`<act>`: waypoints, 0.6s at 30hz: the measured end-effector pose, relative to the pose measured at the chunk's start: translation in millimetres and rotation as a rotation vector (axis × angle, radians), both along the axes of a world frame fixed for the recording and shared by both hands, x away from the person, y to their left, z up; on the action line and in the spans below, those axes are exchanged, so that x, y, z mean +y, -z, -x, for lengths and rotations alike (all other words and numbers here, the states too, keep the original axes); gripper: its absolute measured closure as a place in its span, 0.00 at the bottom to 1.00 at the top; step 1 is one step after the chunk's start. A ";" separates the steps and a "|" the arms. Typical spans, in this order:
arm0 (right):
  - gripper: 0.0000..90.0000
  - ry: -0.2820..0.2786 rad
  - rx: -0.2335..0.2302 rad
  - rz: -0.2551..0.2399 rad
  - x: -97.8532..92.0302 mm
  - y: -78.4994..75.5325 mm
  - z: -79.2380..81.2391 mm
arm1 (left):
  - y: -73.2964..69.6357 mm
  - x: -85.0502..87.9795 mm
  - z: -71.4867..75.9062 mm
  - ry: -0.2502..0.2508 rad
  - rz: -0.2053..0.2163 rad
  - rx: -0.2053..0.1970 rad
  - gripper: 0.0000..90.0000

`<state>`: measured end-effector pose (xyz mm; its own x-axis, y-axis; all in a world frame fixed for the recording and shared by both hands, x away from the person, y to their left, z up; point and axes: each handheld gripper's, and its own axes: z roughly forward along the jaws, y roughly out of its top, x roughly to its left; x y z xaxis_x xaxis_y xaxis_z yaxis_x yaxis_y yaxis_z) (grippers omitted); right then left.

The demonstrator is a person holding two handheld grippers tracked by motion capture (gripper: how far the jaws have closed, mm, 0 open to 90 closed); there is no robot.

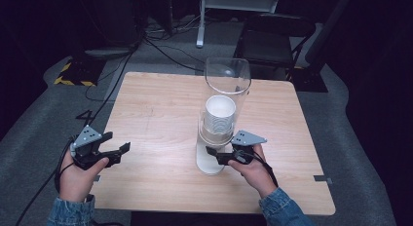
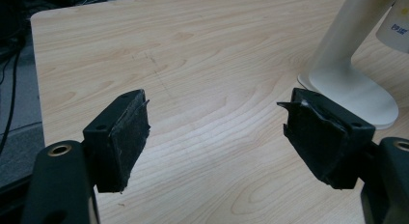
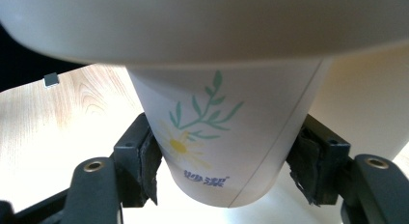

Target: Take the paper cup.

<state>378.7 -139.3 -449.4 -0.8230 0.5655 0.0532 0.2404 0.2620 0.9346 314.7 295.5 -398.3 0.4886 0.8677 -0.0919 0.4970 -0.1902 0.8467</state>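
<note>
A cup dispenser stands mid-table: a clear tube with a stack of white paper cups inside, on a white stand. The lowest cup, printed with a daisy and green sprig, hangs below the dispenser's rim. My right gripper has one pad pressed against each side of this cup. At the table's left edge my left gripper is held open over bare wood, nothing between its pads. In the left gripper view, the stand is off to the right.
The wooden table is bare apart from the dispenser. Behind it on the grey floor are a dark chair, loose cables and yellow-black tape. A small grey tag lies near the front right corner.
</note>
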 end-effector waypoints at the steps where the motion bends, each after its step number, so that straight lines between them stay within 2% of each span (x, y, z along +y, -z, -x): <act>1: 0.39 0.000 0.000 0.000 0.0 0.0 0.0 | 0.0 0.0 0.0 0.000 0.000 0.000 0.26; 7: 0.39 0.008 0.014 0.001 0.1 0.7 2.1 | -0.6 0.7 0.6 -0.003 0.002 0.001 0.26; 11: 0.39 0.014 0.039 -0.008 -0.7 2.2 2.5 | -0.4 0.7 0.2 -0.001 0.002 0.000 0.26; 18: 0.40 0.017 0.030 0.005 -0.9 1.6 3.0 | 0.1 0.9 -0.4 0.002 0.000 0.001 0.26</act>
<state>375.7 -140.2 -451.0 -0.8115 0.5795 0.0746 0.2727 0.2628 0.9255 315.1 296.4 -398.3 0.4901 0.8668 -0.0924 0.4976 -0.1911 0.8461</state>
